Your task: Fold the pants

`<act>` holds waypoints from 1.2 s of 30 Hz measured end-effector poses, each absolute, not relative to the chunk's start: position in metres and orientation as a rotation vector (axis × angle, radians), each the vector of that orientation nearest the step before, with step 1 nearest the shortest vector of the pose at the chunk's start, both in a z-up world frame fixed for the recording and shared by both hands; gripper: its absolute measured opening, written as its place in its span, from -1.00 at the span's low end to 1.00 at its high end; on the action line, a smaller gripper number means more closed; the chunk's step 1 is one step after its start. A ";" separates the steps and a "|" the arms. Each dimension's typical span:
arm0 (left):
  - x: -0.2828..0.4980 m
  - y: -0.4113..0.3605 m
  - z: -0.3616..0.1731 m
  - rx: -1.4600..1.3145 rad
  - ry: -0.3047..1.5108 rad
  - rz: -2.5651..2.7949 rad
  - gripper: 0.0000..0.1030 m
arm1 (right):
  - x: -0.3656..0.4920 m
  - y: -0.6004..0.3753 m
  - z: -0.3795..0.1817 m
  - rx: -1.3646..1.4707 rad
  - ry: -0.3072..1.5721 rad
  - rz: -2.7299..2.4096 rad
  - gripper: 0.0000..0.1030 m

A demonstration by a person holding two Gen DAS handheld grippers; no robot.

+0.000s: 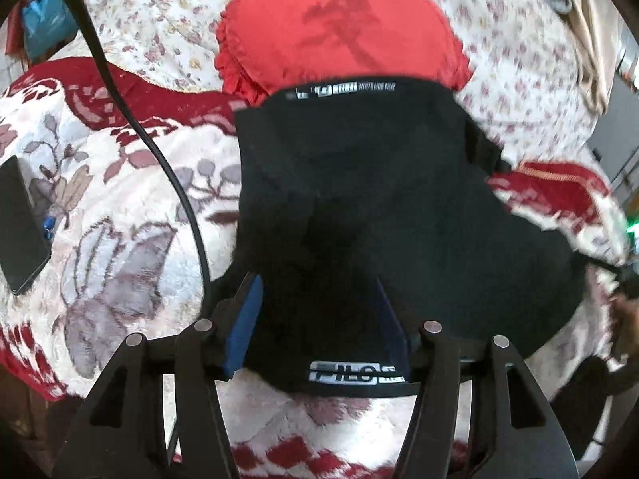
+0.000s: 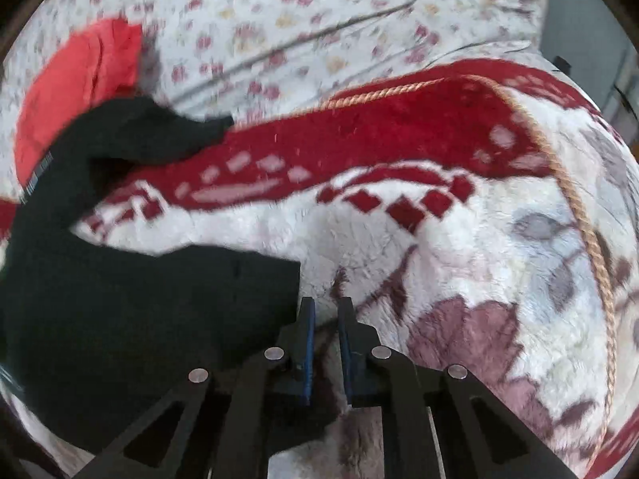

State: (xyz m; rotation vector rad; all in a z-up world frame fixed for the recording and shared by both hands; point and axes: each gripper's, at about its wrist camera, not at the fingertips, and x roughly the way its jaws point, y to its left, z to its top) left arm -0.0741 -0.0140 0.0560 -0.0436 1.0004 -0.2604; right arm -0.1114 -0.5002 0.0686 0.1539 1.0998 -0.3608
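Black pants (image 1: 359, 199) lie on a plush red-and-white blanket (image 1: 120, 207), folded over, with a white logo at the far edge and another at the near edge. My left gripper (image 1: 317, 295) is open, its blue-padded fingers (image 1: 245, 319) straddling the near edge of the pants. In the right wrist view the pants (image 2: 120, 299) lie at the left. My right gripper (image 2: 325, 319) sits just right of their edge, over the blanket (image 2: 439, 263), fingers nearly together with a narrow gap and nothing between them.
A red frilled pillow (image 1: 335, 32) lies beyond the pants on a floral sheet (image 1: 159, 20). A black cable (image 1: 159, 151) crosses the blanket at left. A dark phone (image 1: 20, 223) lies at the far left. The blanket's corded edge (image 2: 579, 207) runs at right.
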 end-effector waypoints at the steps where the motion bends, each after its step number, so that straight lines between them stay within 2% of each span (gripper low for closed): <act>1: -0.072 -0.016 0.051 -0.022 0.997 -0.240 0.10 | -0.116 -0.497 0.078 0.158 1.073 -0.345 -0.79; 5: -0.065 -0.014 0.039 -0.018 1.009 -0.228 0.10 | -0.124 -0.464 0.101 0.172 1.006 -0.166 -0.78; 11: -0.060 -0.014 0.035 -0.035 1.008 -0.223 0.10 | -0.109 -0.430 0.045 0.207 1.161 -0.014 -0.77; 16: -0.052 -0.007 0.053 -0.031 1.005 -0.237 0.10 | -0.098 -0.417 0.075 0.153 1.103 0.023 -0.73; 17: -0.047 -0.005 0.059 -0.031 0.986 -0.233 0.23 | -0.090 -0.410 0.084 0.127 1.082 0.043 -0.65; 19: -0.037 -0.003 0.068 -0.051 0.959 -0.239 0.51 | -0.065 -0.391 0.099 0.082 1.038 0.113 -0.25; 20: -0.031 -0.002 0.071 -0.070 0.948 -0.245 0.54 | -0.052 -0.381 0.102 0.059 1.022 0.136 0.00; 28: 0.015 -0.020 0.052 -0.088 1.012 -0.269 0.54 | 0.077 -0.266 0.105 -0.342 0.890 0.349 0.02; 36: 0.026 -0.020 0.027 -0.090 1.056 -0.257 0.54 | 0.157 -0.214 0.057 -0.741 0.868 0.407 0.02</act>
